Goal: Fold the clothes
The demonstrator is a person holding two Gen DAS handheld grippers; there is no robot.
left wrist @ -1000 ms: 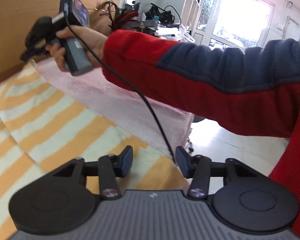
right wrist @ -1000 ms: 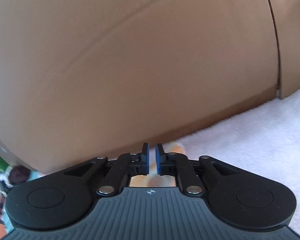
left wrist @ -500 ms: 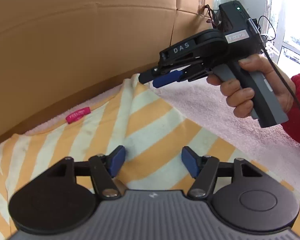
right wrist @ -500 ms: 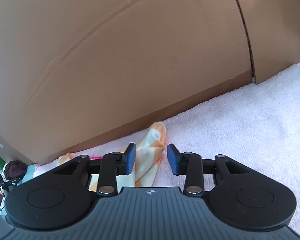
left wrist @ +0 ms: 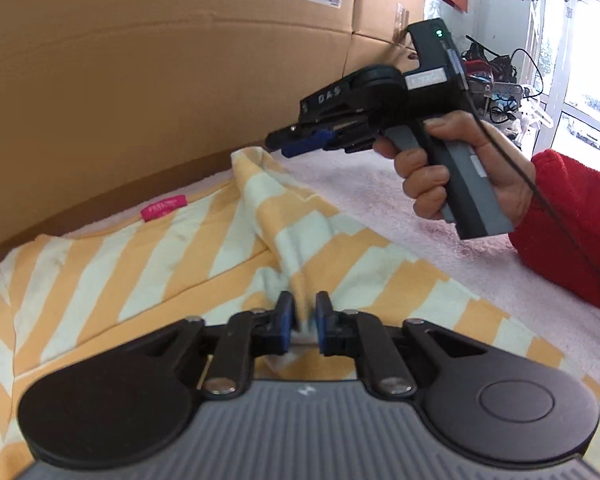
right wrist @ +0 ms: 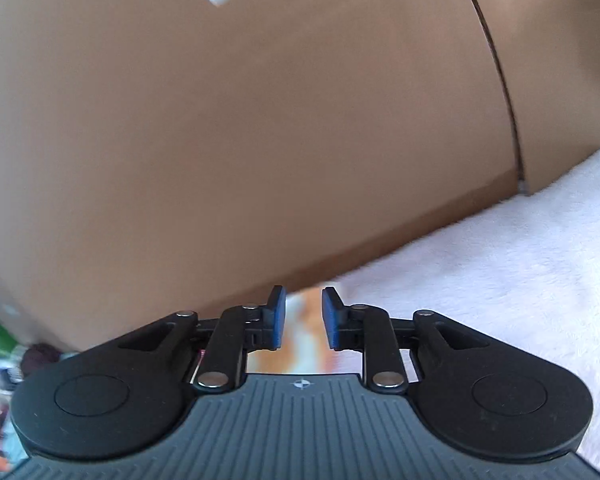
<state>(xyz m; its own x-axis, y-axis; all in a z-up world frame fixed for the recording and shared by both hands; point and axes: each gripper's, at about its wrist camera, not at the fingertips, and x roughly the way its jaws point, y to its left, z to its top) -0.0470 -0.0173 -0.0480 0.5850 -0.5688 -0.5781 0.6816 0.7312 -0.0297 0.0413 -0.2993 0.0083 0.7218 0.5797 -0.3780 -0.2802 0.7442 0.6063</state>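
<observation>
An orange-and-white striped garment (left wrist: 180, 248) with a pink label (left wrist: 163, 208) lies spread on the pale pink towel (left wrist: 380, 184). In the left wrist view my left gripper (left wrist: 302, 318) is closing, its blue pads pinching a raised ridge of the cloth near its middle. A hand holds my right gripper (left wrist: 278, 146) just above the garment's far corner without touching it. In the right wrist view the right gripper (right wrist: 303, 312) is opening; a blurred strip of the garment (right wrist: 306, 344) shows below the gap, with nothing held.
Tall cardboard boxes (left wrist: 140, 60) stand right behind the towel and fill the right wrist view (right wrist: 260, 120). The person's red sleeve (left wrist: 572, 216) rests over the towel at right. Cables and clutter (left wrist: 496, 76) sit by a bright window far right.
My left gripper swung from the sleeve towards the garment, came down on it, and its jaws narrowed onto a fold. The right gripper's jaws parted from nearly shut, over the garment's corner.
</observation>
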